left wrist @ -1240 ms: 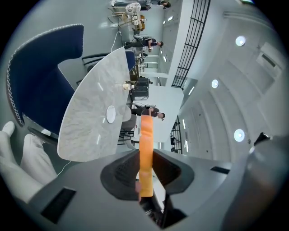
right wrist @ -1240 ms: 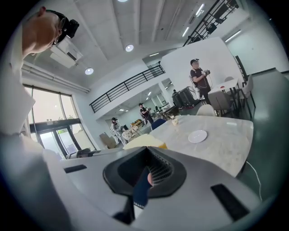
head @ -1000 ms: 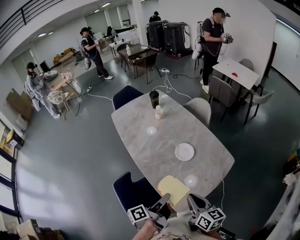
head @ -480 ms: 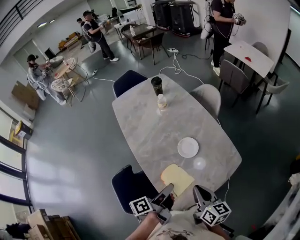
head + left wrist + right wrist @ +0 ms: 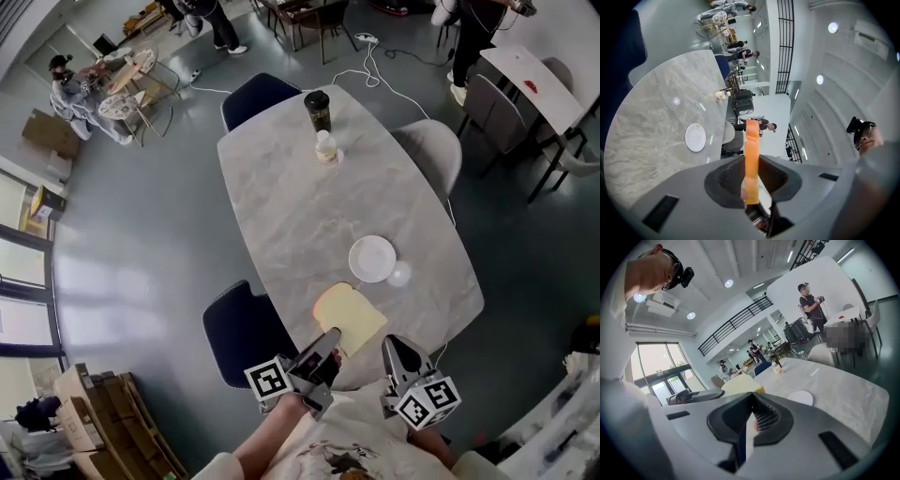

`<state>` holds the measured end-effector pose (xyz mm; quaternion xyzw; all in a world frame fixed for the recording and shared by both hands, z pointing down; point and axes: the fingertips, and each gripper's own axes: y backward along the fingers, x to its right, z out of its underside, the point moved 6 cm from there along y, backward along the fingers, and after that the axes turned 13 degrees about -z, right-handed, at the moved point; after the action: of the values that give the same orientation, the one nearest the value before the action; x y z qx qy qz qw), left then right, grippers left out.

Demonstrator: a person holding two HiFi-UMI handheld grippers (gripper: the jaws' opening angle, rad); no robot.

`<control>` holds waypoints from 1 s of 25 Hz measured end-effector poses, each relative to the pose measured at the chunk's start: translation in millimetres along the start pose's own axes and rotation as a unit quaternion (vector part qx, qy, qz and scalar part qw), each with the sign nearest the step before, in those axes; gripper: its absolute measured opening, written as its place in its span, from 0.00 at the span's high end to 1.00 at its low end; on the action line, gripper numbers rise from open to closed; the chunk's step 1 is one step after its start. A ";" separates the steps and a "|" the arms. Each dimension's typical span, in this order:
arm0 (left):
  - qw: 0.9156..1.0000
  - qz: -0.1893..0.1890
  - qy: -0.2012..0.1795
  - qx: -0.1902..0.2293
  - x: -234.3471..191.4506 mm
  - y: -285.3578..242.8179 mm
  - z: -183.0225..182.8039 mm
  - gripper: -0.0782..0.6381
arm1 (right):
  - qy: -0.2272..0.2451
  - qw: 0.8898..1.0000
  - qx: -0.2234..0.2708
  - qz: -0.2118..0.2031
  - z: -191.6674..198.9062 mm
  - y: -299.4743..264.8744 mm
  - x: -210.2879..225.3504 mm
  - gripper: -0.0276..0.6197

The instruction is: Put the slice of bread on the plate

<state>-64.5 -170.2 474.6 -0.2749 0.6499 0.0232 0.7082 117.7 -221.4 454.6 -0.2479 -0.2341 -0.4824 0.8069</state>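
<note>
Grey-veined oval marble bench (image 5: 281, 206) fills the middle of the head view, standing on a glossy grey floor with a dark blue upholstered chair (image 5: 239, 328) at its lower left edge. Near the bench's far end, at the top of the frame, stand a dark lidded cup (image 5: 318, 110) and a small pale bottle (image 5: 325, 146).

Just below the frame's centre, the left gripper (image 5: 328, 339) has its jaws closed on the pale yellow slice of bread with an orange crust (image 5: 349, 317). Its own view shows the slice edge-on, pinched between the pads. The slice sits over the near end of the bench, just beside the round white plate (image 5: 372, 258) but not on it. I cannot tell whether it touches the marble.

The right gripper (image 5: 394, 349) hovers at the lower right, its jaws together with nothing between them.

The pick-up looks done. What remains, by my reading, is a short carry up and to the right over the plate, then the release.
</note>
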 end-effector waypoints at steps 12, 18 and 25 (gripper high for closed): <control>0.999 0.002 -0.008 0.035 -3.7 -71.5 -24.2 0.76 | 0.006 0.999 -0.029 -0.014 -12.6 -45.8 70.8 0.95; 0.999 -0.007 -0.009 0.044 -18.8 -95.5 -36.7 0.76 | 0.001 1.000 -0.025 -0.014 -13.3 -65.5 101.2 0.95; 0.999 -0.028 0.001 0.040 -45.5 -121.1 -42.1 0.76 | -0.012 0.999 -0.037 -0.005 0.7 -77.9 136.6 0.95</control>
<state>-62.5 -275.8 560.4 -0.2643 0.6434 -0.0233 0.7181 105.9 -343.5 553.0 -0.2822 -0.2273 -0.4915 0.7919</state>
